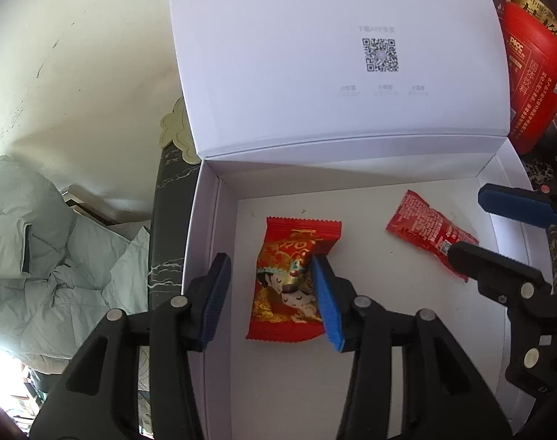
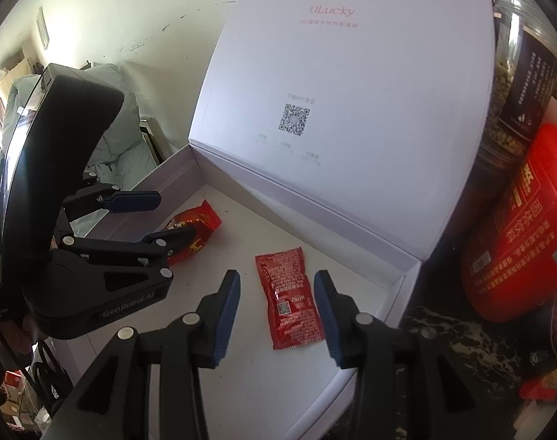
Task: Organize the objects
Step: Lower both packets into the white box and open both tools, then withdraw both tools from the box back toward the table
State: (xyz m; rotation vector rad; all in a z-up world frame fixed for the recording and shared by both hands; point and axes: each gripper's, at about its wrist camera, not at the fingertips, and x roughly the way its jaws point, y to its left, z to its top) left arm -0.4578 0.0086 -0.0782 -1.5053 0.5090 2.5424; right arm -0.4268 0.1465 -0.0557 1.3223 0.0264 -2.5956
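Two light, crinkly packets lie in my box (image 1: 220, 227), both hand-held grippers spread.
Left hand-held gripper (image 1: 267, 293) straddles the candy (image 1: 289, 275); right hand-held gripper (image 2: 276, 315) flanks the sachet (image 2: 289, 300); pinch mid-body, film's slippery.

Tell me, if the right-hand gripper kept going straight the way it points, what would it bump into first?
Most likely the red ketchup sachet, which lies on the floor of the white box between the open right gripper fingers. Depth is hard to judge here.
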